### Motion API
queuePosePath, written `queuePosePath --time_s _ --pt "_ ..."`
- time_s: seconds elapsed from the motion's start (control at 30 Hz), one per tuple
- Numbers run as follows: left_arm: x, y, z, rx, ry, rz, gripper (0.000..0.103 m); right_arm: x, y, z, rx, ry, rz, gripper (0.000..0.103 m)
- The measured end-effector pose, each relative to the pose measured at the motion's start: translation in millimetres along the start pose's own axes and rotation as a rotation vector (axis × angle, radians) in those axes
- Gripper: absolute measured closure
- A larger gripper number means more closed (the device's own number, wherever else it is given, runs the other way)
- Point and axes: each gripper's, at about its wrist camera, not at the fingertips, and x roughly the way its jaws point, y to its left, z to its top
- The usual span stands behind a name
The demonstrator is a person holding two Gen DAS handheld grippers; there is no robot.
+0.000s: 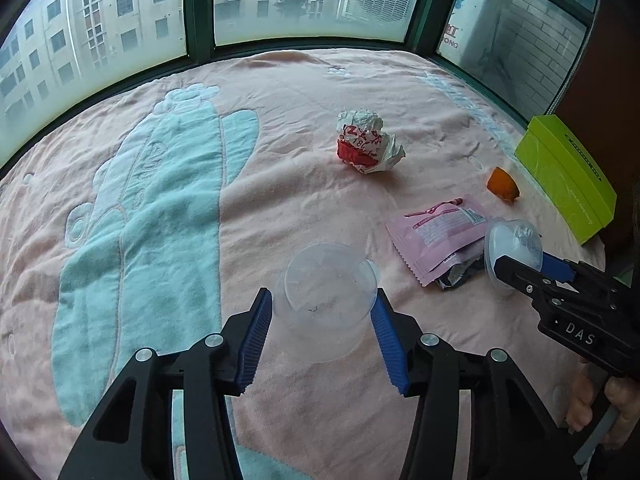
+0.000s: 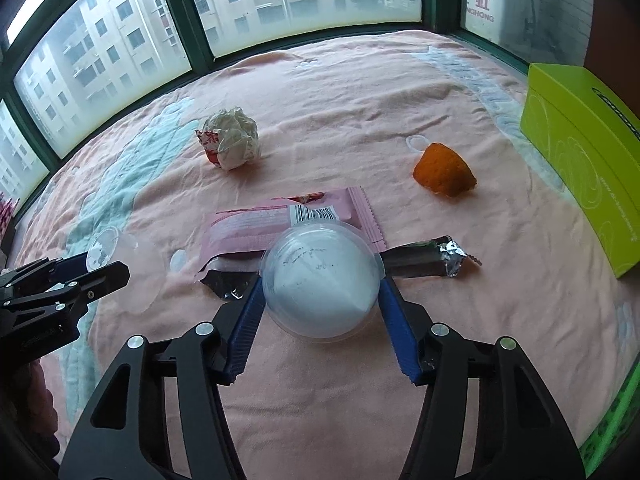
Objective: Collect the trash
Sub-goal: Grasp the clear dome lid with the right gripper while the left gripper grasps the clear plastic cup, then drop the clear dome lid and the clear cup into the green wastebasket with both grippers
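A clear cup (image 1: 328,304) is clamped by the left claw (image 1: 322,312), a white-filled cup (image 2: 322,280) by the right claw (image 2: 322,292); the foil wrapper (image 2: 432,262) is seen fully only from the right wrist.

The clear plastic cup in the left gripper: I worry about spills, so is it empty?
Empty. The clear plastic cup lies between the left gripper's fingers, and the pink blanket shows through it.

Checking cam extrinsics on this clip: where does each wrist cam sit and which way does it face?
Left wrist: on the left gripper, facing the windows across the pink blanket; its fingers flank a clear cup; right gripper and a hand show at right.
Right wrist: on the right gripper, same heading; fingers flank a clear lid; left gripper at left.
Shared: crumpled wrapper, orange peel, pink packet, green box.
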Motion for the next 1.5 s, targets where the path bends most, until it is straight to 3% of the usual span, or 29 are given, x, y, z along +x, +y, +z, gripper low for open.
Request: queuePosePath --time_s 0.7,1.07,1.5 --pt "-74.4 -38.0 -19.6 0.033 -0.105 -0.068 0.054 -96.7 -6.1 -43.2 0.037 -0.101 0.013 0.045" --pt "-86.2 -73.6 -29.6 0.074 -0.111 -0.115 0.054 -133.5 -26.2 -69.0 0.089 -0.139 -0.013 0.045" --pt "-96.2 -128.4 -32.4 0.155 -0.12 -0.189 0.054 -173.6 -71.6 -102.8 0.19 -0.177 -0.104 0.045"
